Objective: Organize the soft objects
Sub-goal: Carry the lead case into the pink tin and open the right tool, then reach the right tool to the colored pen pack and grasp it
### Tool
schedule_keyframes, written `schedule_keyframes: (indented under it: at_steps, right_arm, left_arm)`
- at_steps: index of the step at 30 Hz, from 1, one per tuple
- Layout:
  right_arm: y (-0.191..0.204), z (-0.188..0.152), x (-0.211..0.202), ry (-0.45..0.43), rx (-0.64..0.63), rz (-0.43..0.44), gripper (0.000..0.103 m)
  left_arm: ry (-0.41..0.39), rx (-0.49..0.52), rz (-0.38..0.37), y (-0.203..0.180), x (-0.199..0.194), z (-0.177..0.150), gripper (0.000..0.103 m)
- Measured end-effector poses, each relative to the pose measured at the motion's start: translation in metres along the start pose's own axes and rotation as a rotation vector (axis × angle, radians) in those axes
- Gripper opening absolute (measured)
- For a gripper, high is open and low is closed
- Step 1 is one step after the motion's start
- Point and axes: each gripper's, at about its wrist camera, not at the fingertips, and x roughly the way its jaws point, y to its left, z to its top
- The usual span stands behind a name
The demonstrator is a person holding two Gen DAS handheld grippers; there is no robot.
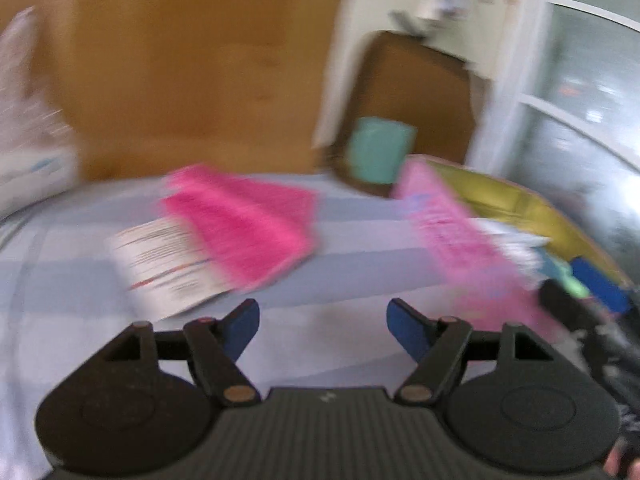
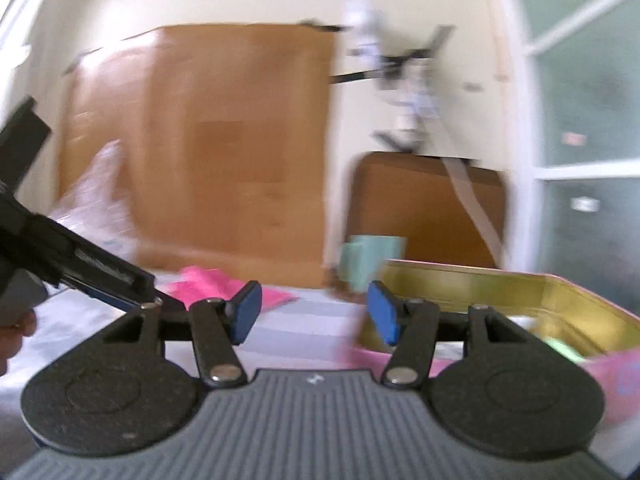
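Observation:
Both views are blurred by motion. A bright pink soft cloth [image 1: 244, 224] with a white printed label lies on the pale blue bed sheet [image 1: 340, 256], ahead and left of my left gripper [image 1: 322, 328], which is open and empty above the sheet. To the right stands a pink tin box [image 1: 452, 236] with a gold inside, holding several soft items. My right gripper [image 2: 314, 312] is open and empty, just left of the tin [image 2: 500, 292]. The pink cloth [image 2: 212, 284] shows far behind it. The left gripper's body [image 2: 80, 264] crosses the right wrist view at left.
A wooden headboard [image 1: 180, 80] and a wooden cabinet [image 1: 416, 92] stand behind the bed. A teal box [image 1: 380, 148] sits at the cabinet's foot. A clear plastic bag [image 1: 28, 120] lies at far left. A glass door [image 1: 580, 120] is at right.

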Motion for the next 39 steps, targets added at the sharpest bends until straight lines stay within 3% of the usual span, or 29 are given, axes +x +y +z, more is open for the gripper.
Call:
schedule_keyframes:
  at_steps: [4,8,11,14,16,18,19,21,24,28,32,33,35,36,38,39]
  right_arm:
    - [0.036,0.003,0.048,0.170,0.014,0.204,0.061]
    - [0.078,0.015,0.108,0.292,-0.013,0.322,0.061]
    - [0.116,0.021,0.155,0.367,-0.059,0.386,0.062]
    - [0.150,0.016,0.195,0.437,-0.135,0.379,0.063]
    - [0.166,0.009,0.215,0.481,-0.188,0.369,0.074]
    - [0.168,0.010,0.222,0.504,-0.163,0.369,0.066]
    - [0.166,0.010,0.222,0.515,-0.139,0.382,0.051]
    - [0.159,0.014,0.207,0.483,-0.111,0.400,0.036]
    - [0.139,0.021,0.180,0.468,-0.010,0.460,0.029]
    - [0.081,0.010,0.131,0.511,0.332,0.572,0.025]
    - [0.023,-0.020,0.080,0.547,0.634,0.592,0.023]
    - [0.009,-0.026,0.071,0.544,0.690,0.573,0.022]
    - [-0.021,-0.040,0.043,0.511,0.745,0.456,0.027]
    - [-0.032,-0.044,0.029,0.486,0.729,0.373,0.030]
    - [-0.047,-0.048,0.001,0.441,0.660,0.242,0.050]
    - [-0.050,-0.048,-0.011,0.416,0.635,0.215,0.051]
  left_arm:
    - [-0.016,-0.049,0.219,0.057,-0.011,-0.013,0.072]
    - [-0.054,-0.108,0.377,0.100,-0.018,-0.024,0.071]
    - [-0.100,-0.272,0.326,0.130,-0.028,-0.025,0.071]
    - [-0.128,-0.338,0.311,0.142,-0.030,-0.025,0.072]
    - [-0.129,-0.356,0.299,0.146,-0.030,-0.025,0.072]
    - [-0.134,-0.355,0.294,0.145,-0.031,-0.025,0.073]
    - [-0.137,-0.351,0.292,0.145,-0.031,-0.026,0.073]
    - [-0.140,-0.345,0.287,0.142,-0.032,-0.027,0.073]
    - [-0.140,-0.347,0.276,0.144,-0.030,-0.027,0.075]
    - [-0.141,-0.339,0.251,0.143,-0.030,-0.027,0.078]
    - [-0.115,-0.249,0.193,0.124,-0.028,-0.027,0.078]
    - [-0.103,-0.216,0.173,0.116,-0.027,-0.027,0.078]
    - [-0.066,-0.162,0.096,0.092,-0.025,-0.030,0.078]
    - [-0.045,-0.150,0.047,0.080,-0.024,-0.030,0.078]
    - [0.003,-0.124,-0.051,0.049,-0.021,-0.033,0.078]
    - [0.040,-0.099,-0.088,0.031,-0.019,-0.034,0.078]
